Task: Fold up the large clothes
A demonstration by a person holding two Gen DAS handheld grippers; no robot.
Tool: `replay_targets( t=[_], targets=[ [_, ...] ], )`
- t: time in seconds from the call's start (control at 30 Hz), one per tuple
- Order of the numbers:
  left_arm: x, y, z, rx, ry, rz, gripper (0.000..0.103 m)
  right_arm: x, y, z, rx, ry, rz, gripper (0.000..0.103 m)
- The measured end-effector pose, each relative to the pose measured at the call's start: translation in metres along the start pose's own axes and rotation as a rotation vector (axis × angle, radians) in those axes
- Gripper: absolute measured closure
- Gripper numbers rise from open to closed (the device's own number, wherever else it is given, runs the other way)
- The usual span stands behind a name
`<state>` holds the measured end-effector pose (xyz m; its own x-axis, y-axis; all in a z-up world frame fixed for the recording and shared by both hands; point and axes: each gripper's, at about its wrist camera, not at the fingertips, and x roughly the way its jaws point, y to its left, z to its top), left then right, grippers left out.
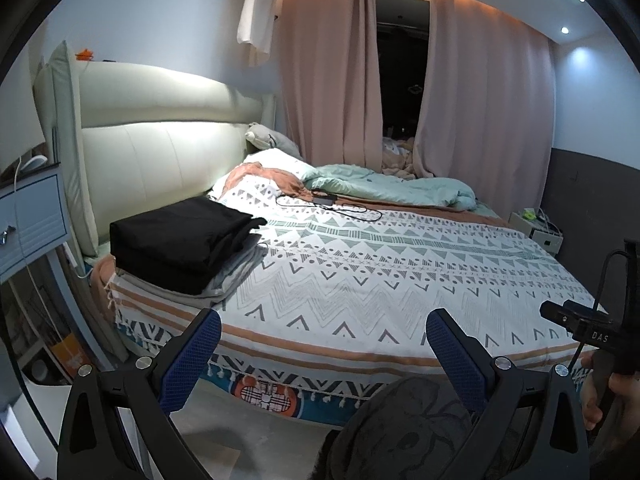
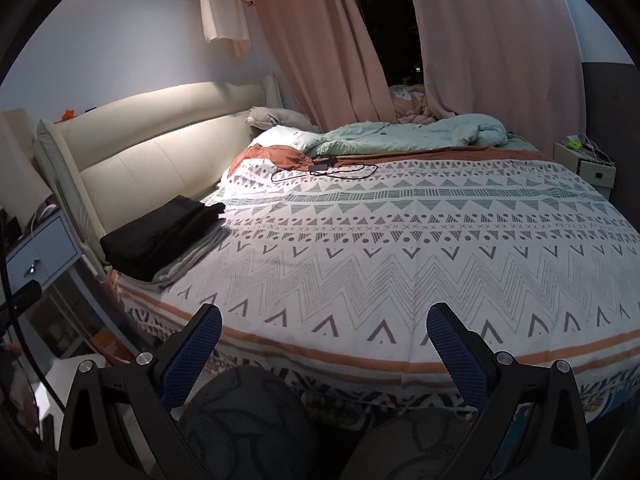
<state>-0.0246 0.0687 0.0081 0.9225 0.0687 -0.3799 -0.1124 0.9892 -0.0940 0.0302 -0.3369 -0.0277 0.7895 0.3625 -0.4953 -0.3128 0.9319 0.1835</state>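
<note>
Patterned bedspread (image 2: 400,240) covers the bed across both views, its middle bare. Folded clothes (image 1: 180,240), black on grey, sit stacked at left near the headboard. Left hand-held gripper (image 1: 323,334) and right hand-held gripper (image 2: 324,330) both gape apart, holding nothing. Judging by this, one fold is finished; next comes fetching another garment. Only the left view shows a hand (image 1: 600,404) at lower right.
</note>
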Motion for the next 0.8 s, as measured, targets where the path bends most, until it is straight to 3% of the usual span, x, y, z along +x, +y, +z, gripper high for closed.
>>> replay_targets(
  t=[0.8],
  targets=[
    [-0.011, 0.003, -0.001, -0.021, -0.005, 0.019, 0.001, -0.014, 0.002, 0.000, 0.006, -0.012, -0.007, 0.000]
  ],
)
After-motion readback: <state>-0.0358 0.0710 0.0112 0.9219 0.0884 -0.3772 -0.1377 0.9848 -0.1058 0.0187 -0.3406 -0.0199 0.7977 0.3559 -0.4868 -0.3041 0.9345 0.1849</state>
